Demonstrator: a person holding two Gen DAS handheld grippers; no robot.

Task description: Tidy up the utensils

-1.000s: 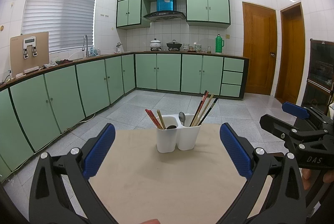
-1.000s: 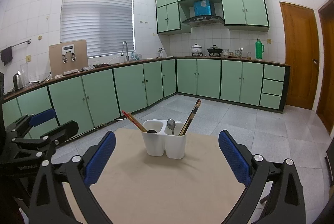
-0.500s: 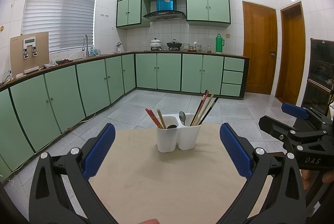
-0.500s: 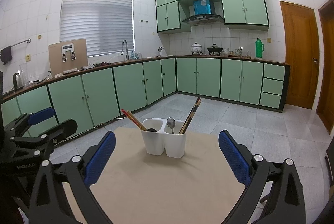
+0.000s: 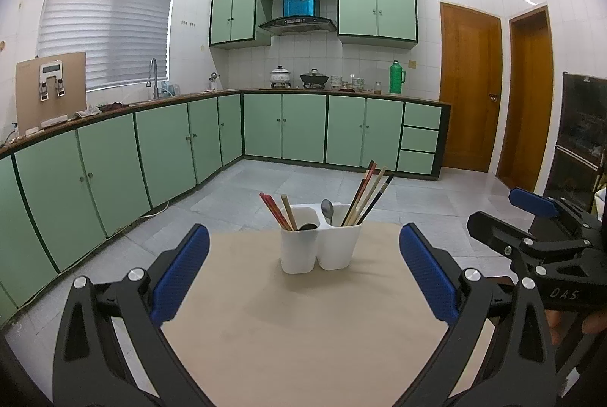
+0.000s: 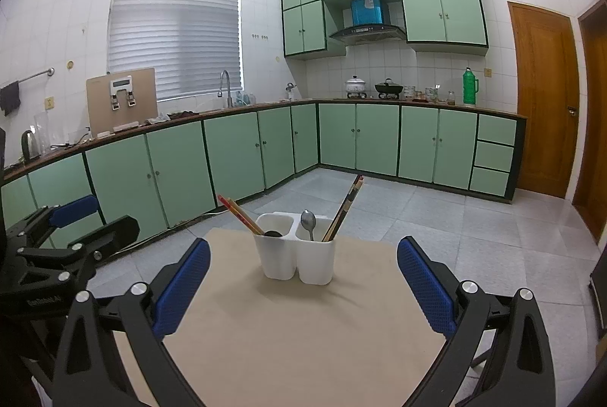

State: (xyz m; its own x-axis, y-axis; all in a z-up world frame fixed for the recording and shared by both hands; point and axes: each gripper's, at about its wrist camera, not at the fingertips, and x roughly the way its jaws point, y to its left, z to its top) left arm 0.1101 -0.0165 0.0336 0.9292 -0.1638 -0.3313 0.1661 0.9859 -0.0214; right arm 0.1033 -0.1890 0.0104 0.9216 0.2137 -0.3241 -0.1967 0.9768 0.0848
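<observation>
A white two-cup utensil holder (image 5: pixel 319 243) stands near the far edge of a beige table (image 5: pixel 303 331). Its left cup holds red chopsticks (image 5: pixel 275 211), a wooden one and a dark spoon. Its right cup holds a metal spoon (image 5: pixel 327 209) and several chopsticks (image 5: pixel 370 196). My left gripper (image 5: pixel 303 272) is open and empty, short of the holder. My right gripper (image 6: pixel 303 280) is open and empty, also short of the holder (image 6: pixel 295 247). The right gripper also shows at the right of the left wrist view (image 5: pixel 538 236); the left gripper shows at the left of the right wrist view (image 6: pixel 68 228).
The table (image 6: pixel 303 342) is small, with floor beyond its edges. Green cabinets (image 5: pixel 151 149) run along the left and back walls. Wooden doors (image 5: pixel 470 88) stand at the right. A dark cabinet (image 5: pixel 580 137) is at the far right.
</observation>
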